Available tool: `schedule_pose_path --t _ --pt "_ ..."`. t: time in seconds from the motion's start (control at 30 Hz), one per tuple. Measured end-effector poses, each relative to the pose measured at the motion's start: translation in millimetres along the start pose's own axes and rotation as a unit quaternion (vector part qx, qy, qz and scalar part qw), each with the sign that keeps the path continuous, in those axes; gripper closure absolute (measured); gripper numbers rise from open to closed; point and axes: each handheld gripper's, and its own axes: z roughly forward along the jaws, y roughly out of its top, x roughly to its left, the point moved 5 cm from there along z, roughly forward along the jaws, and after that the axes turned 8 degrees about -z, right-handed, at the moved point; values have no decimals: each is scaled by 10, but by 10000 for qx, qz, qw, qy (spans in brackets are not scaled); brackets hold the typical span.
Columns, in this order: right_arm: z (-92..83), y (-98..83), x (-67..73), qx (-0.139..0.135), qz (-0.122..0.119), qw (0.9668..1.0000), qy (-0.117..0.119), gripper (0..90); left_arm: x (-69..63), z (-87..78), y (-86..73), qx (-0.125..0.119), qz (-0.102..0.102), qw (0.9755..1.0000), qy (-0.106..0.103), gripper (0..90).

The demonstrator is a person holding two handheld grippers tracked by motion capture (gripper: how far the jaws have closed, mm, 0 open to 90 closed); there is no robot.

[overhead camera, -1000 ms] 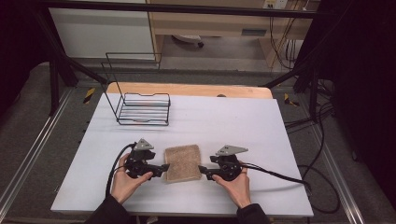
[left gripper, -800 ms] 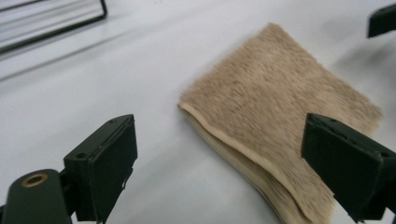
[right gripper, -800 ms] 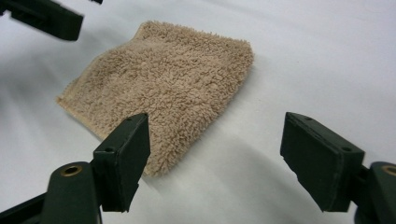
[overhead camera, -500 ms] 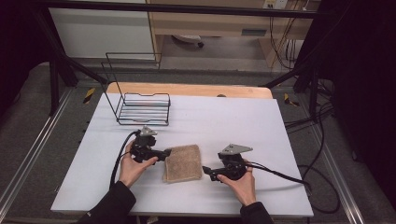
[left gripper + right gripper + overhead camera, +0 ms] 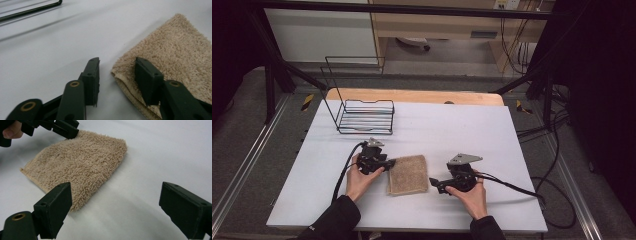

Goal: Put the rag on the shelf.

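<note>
A folded beige terry towel lies flat on the white table, near the front. My left gripper is at the towel's far left corner. In the left gripper view it is open: one jaw rests on the bare table and the other sits over the towel's folded corner. My right gripper is at the towel's near right corner. In the right gripper view it is wide open with bare table between the jaws. The towel lies just ahead of its left jaw, and the left gripper shows at the towel's far corner.
A black wire basket stands at the back left of the table; its rim crosses the top of the left gripper view. A wooden board runs along the table's far edge. Cables trail right from the right gripper.
My left gripper has moved away from the front, from the towel's left side up to its far left corner. The right gripper has drawn back slightly to the towel's near right corner.
</note>
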Motion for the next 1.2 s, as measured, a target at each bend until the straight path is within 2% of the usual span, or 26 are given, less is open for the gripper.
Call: schedule_pose_path --t 0.17,0.43,0.6,0.77,0.9,1.0,1.17,1.2 --pt "4 2 1 -2 31 10000 16 111 -21 18 -10 39 -49 9999 -131 649" --pt "12 9 -10 8 42 10000 25 93 -39 28 -17 19 -21 10000 -31 677" --pt "27 20 -24 0 71 10000 45 71 -58 31 -19 28 -52 9999 -132 750" --pt "47 49 -48 -41 178 9998 60 54 -70 34 -23 9 -23 9999 -104 794" --pt "72 118 -45 -78 186 9998 75 34 -83 41 -29 1 51 10000 -64 799" --pt "111 199 -33 -75 101 9999 -9 34 -89 42 -31 3 150 9999 -8 801" --pt "210 368 -21 -122 146 9998 -5 39 -89 44 -34 -16 228 9997 -43 800" --pt "241 402 -28 -102 77 9999 -33 50 -88 45 -33 -15 235 9997 -49 800"
